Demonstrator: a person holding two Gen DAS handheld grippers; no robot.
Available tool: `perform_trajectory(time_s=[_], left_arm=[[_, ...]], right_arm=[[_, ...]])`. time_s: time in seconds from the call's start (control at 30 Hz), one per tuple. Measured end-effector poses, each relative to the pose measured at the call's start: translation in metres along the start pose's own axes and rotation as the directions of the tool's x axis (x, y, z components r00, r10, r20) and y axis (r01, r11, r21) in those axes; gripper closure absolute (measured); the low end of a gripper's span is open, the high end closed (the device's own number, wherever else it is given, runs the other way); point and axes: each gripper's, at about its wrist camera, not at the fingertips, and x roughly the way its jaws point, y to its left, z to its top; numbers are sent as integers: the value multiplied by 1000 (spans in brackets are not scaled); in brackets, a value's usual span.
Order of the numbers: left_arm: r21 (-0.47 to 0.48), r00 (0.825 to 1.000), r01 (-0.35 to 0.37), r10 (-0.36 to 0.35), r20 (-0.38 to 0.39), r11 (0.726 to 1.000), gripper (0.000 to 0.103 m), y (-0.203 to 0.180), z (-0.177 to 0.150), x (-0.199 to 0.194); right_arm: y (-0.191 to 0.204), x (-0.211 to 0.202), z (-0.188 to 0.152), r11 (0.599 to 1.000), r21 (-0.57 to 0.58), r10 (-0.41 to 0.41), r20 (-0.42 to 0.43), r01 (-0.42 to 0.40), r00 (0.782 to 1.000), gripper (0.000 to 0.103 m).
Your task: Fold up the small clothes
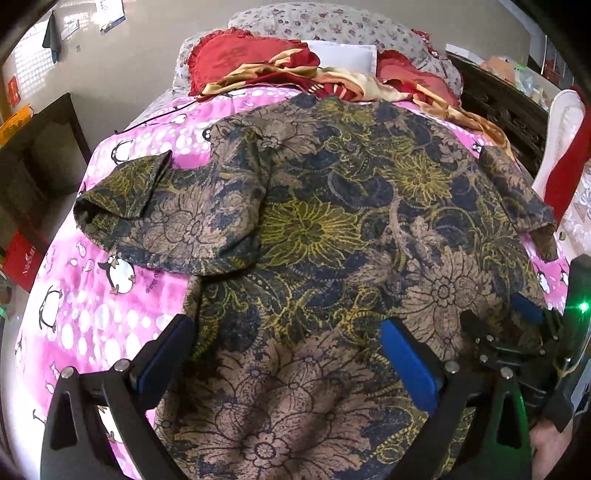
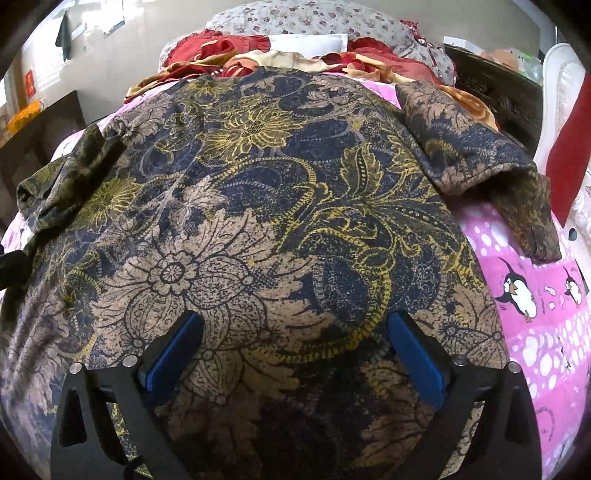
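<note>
A small short-sleeved shirt with a dark blue, tan and yellow floral print lies spread on the pink penguin bedspread. Its left sleeve is folded over and its right sleeve lies out to the right. My left gripper is open and empty, just above the shirt's near left part. My right gripper is open and empty over the shirt's near right part. It also shows at the right edge of the left wrist view. The right sleeve rests on the bedspread.
Red and gold bedding and floral pillows are piled at the head of the bed. A dark cabinet stands to the left, a dark carved headboard and a white chair to the right.
</note>
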Motion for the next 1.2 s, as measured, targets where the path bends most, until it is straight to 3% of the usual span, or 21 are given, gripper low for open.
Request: perform_trajectory(time_s=[0.13,0.23,0.37,0.57,0.73,0.9,1.0,1.2], left_arm=[[7,1000,-4,4,6,1000,0,12,-3,0],[37,998,4,-6,58,999,0,31,-4,-6],[76,992,-60,51,115,995,0,64,2,-11],[81,978,-176,164,131,981,1,112,33,-1],[51,981,-155,148,129,987,1,137,62,-4],[-3,977,-174,173,122,985,1,124,69,-22],[-26,985,-112,114,132,993,1,99,65,-37],[12,985,-91,88,145,996,1,62,62,-47]], right_arm=[[-1,0,0,1000,-2,-3,1,3,1000,12],[-1,0,0,1000,-2,-3,2,3,1000,12],[-1,0,0,1000,-2,-3,2,3,1000,12],[-1,0,0,1000,-2,-2,2,2,1000,12],[0,0,0,1000,-2,-3,3,3,1000,12],[-1,0,-1,1000,-2,-4,3,4,1000,12],[0,0,-1,1000,-1,-3,3,3,1000,12],[-1,0,-1,1000,-3,-5,3,5,1000,12]])
